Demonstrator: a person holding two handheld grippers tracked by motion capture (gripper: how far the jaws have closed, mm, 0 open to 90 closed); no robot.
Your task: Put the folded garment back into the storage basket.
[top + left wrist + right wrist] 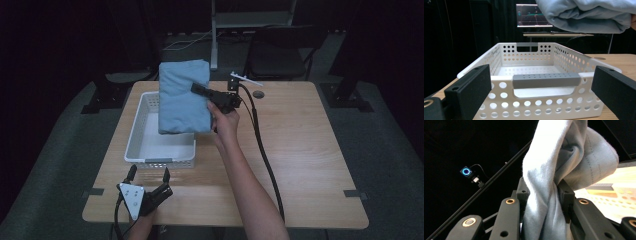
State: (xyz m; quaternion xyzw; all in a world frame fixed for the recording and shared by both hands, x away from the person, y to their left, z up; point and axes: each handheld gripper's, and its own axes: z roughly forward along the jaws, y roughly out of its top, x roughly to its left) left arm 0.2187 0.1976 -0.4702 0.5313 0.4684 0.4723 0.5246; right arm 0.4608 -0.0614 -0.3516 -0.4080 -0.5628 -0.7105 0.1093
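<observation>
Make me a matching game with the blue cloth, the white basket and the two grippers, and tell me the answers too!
Things:
1. folded blue cloth
2. white basket
3. left gripper
4. right gripper

States:
A. jaws open, at the table's near edge, pointing at the basket
B. held up in the air above the basket
C. standing on the table with nothing inside
D. jaws shut on the cloth

Pairs: 1-B, 2-C, 3-A, 4-D
</observation>
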